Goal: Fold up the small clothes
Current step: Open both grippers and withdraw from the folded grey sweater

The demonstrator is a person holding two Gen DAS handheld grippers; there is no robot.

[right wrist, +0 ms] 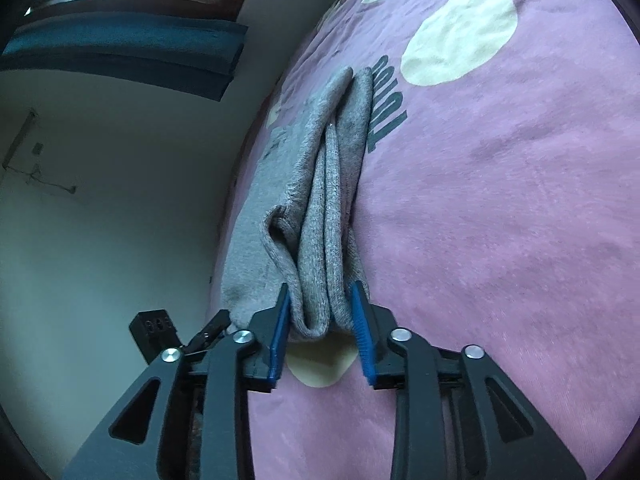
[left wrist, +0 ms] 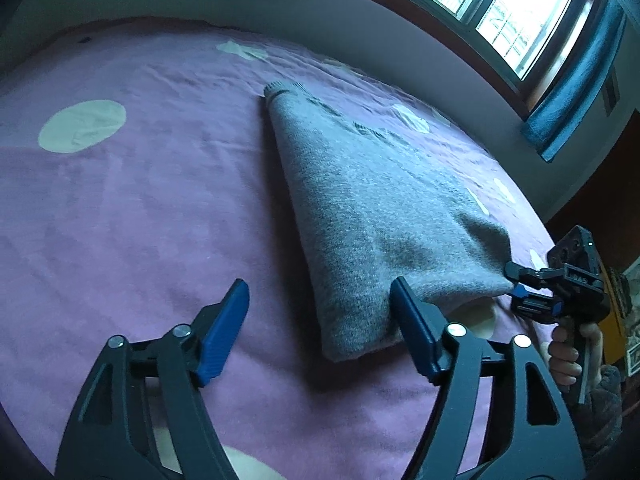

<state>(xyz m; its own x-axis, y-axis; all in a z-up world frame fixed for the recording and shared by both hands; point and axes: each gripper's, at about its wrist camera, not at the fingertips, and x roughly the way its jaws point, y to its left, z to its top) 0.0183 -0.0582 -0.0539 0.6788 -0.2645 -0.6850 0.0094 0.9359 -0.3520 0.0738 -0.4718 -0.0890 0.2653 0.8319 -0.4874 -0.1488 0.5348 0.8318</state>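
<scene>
Sweater (left wrist: pixel 372 208), grey knit, lies folded into a long narrow stack on the bed (left wrist: pixel 132 208), purple cover with pale dots. Step in hand, as judged: release after a fold; a crosswise fold looks to be left. Next move calls for regrasping one short end and carrying it over the other without spilling layers. Window (left wrist: pixel 516 4) and blue curtain (left wrist: pixel 576 92) beyond the bed. Left claw (left wrist: pixel 320 320) open, nothing held, near corner between its fingers. Right claw (right wrist: pixel 320 312) part open, folded edge between its pads; whether they press, I cannot tell.
</scene>
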